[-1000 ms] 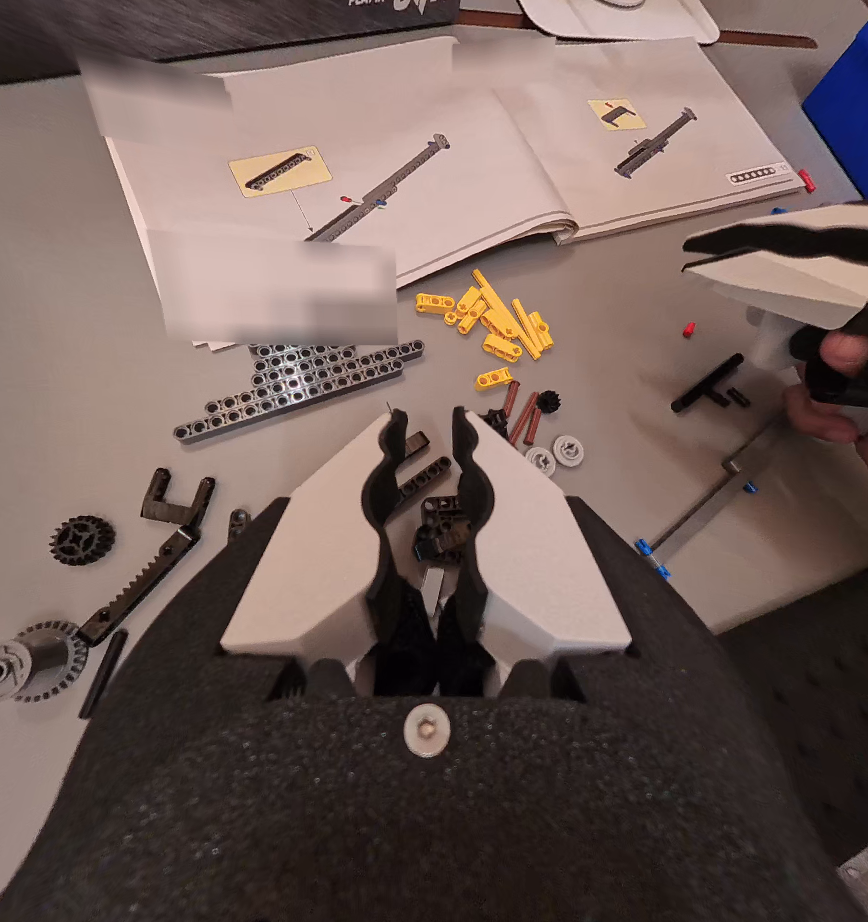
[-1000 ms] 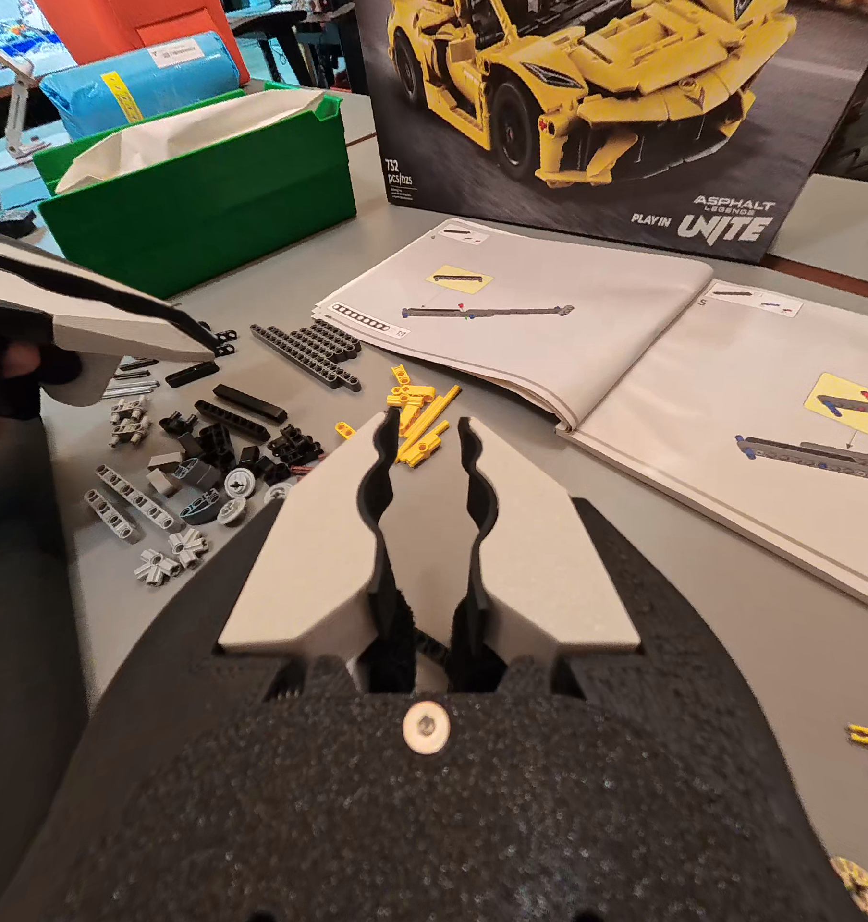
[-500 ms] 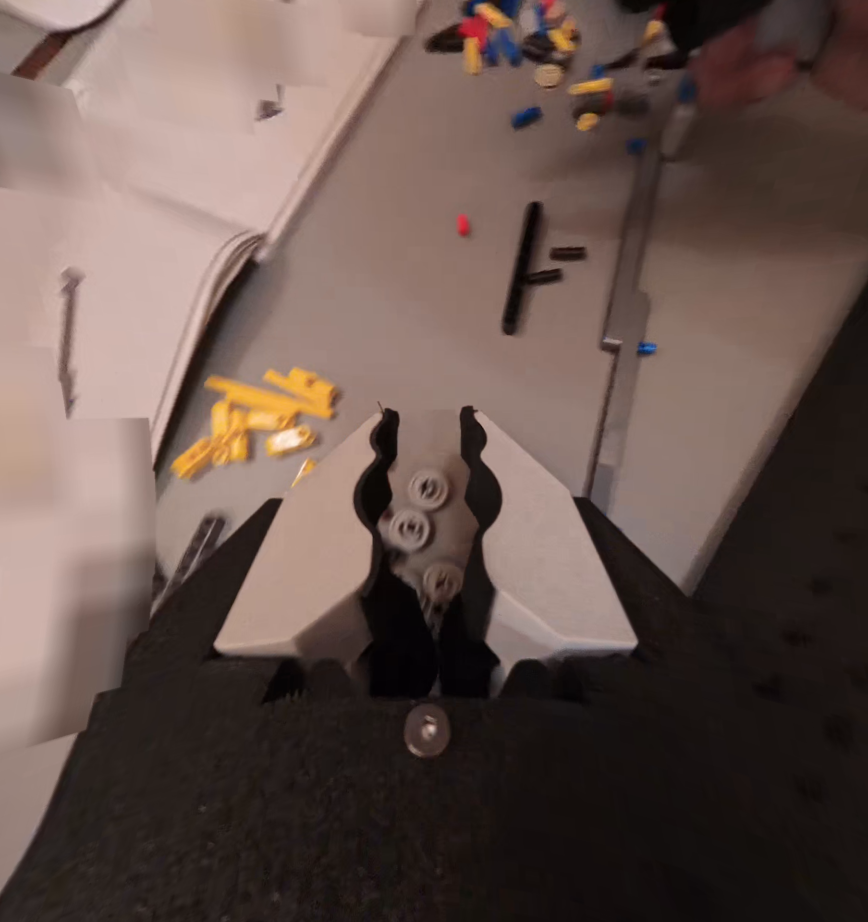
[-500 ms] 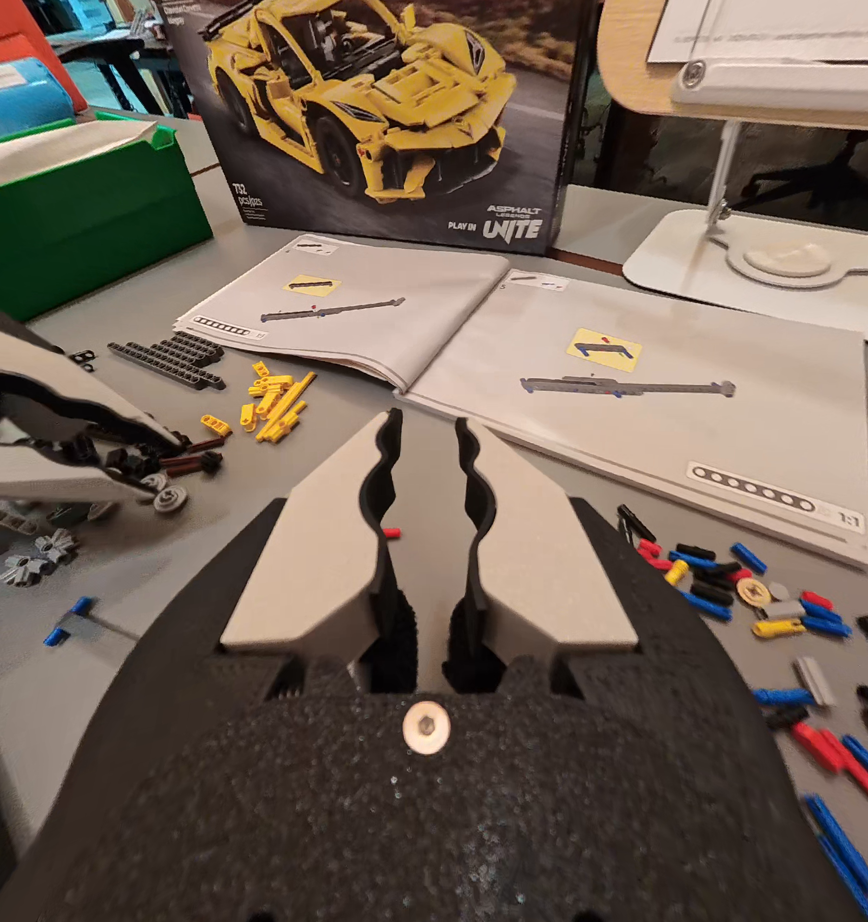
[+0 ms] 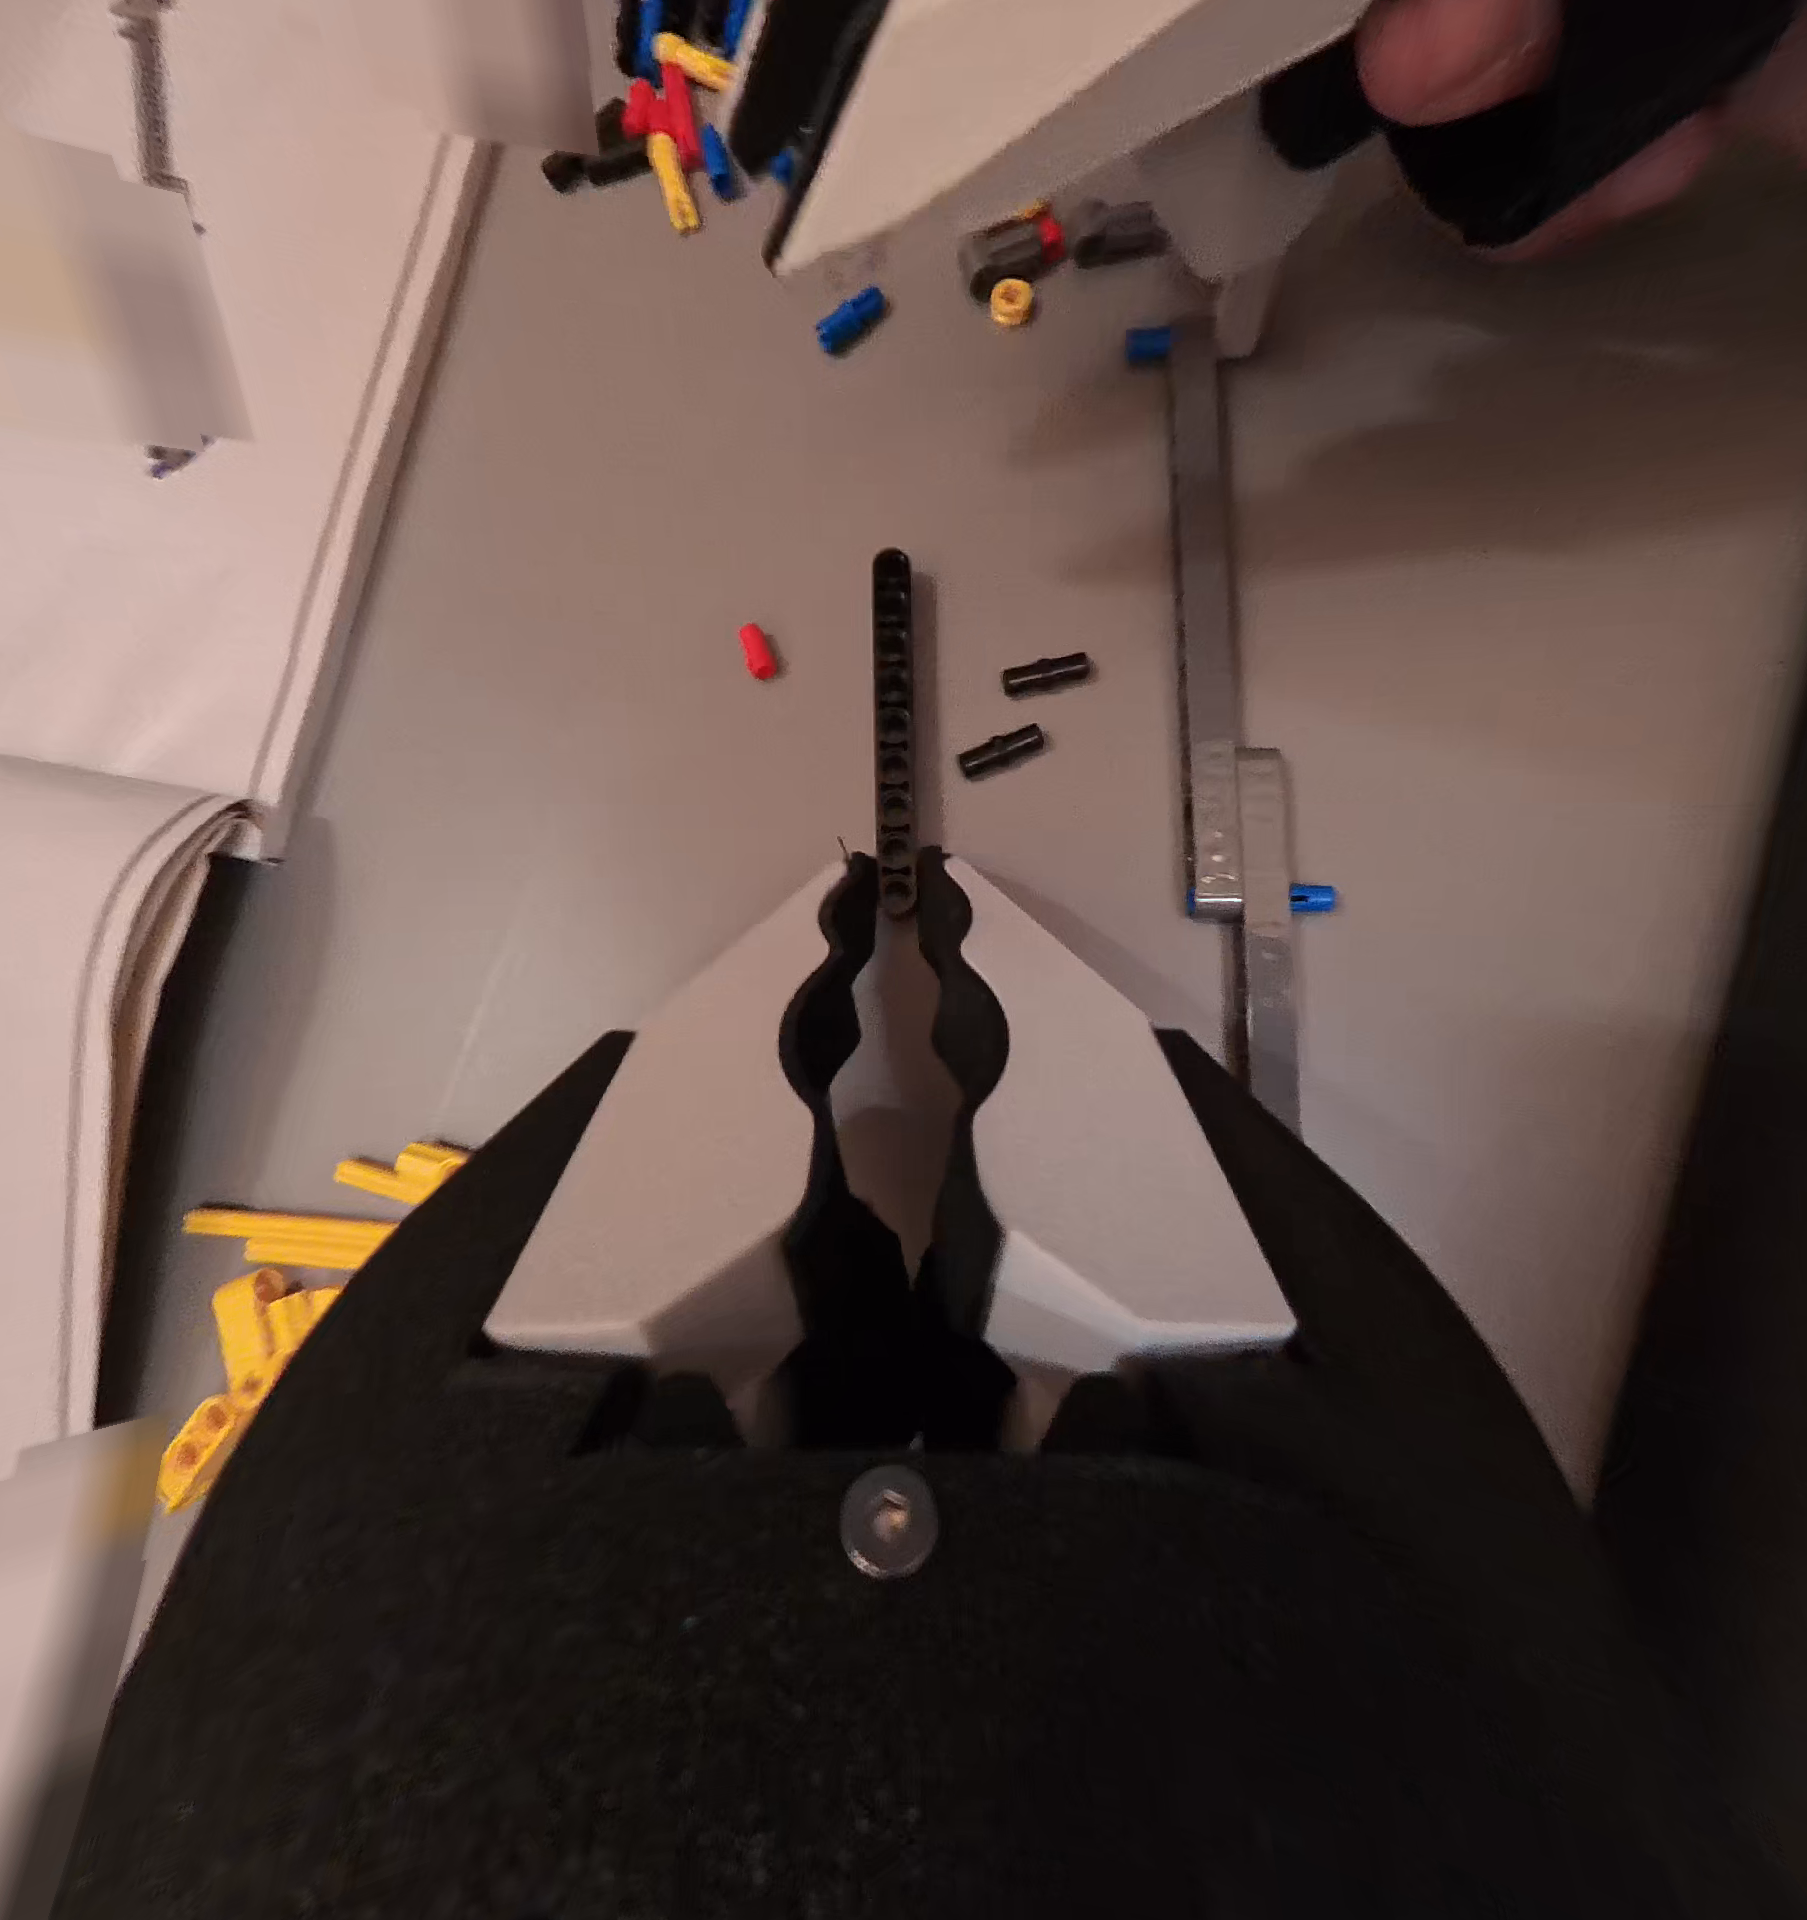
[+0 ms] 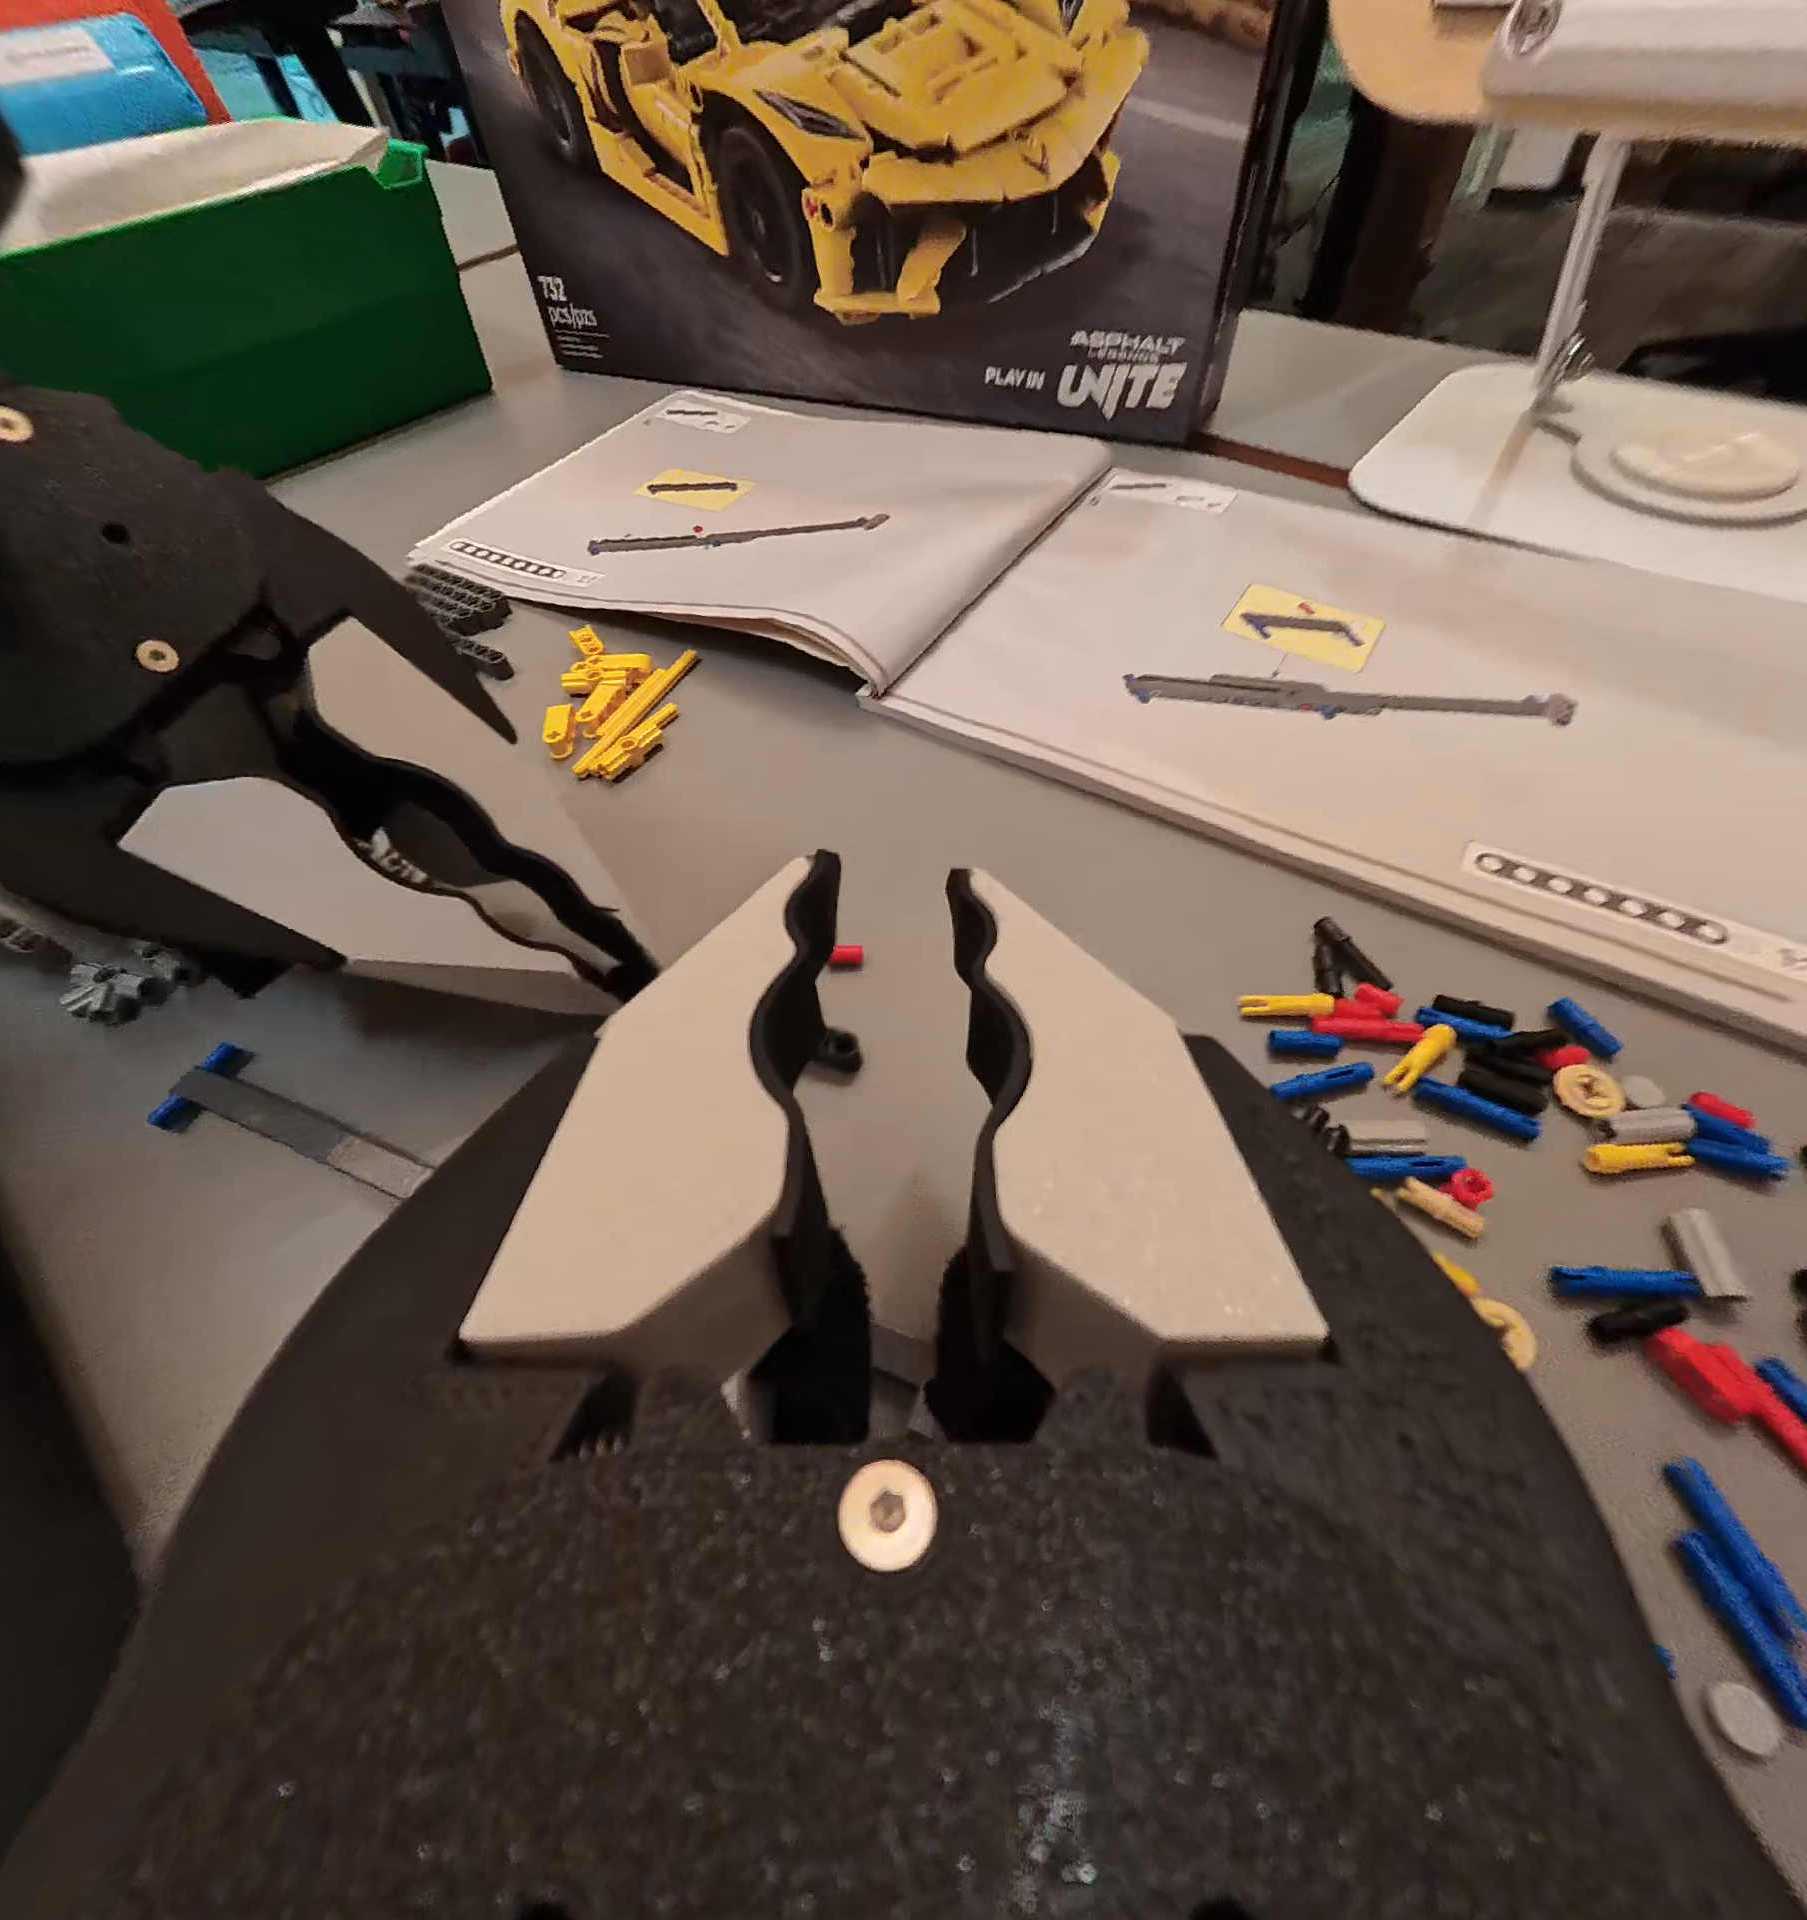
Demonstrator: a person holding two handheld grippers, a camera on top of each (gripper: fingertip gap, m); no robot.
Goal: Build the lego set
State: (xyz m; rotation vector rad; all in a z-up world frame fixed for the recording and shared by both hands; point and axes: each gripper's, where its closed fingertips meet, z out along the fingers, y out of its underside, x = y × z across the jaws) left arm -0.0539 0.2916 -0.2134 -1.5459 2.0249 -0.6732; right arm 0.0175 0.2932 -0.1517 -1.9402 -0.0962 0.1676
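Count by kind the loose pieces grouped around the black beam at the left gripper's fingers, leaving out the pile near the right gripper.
Long black holed plastic beam, near end between the left gripper fingers: 1
Short black plastic pins: 2
Small red plastic pin: 1
Total: 4

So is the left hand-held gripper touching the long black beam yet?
Cannot tell. In the left wrist view the left hand-held gripper brackets the near end of the black beam, but blur hides any contact.
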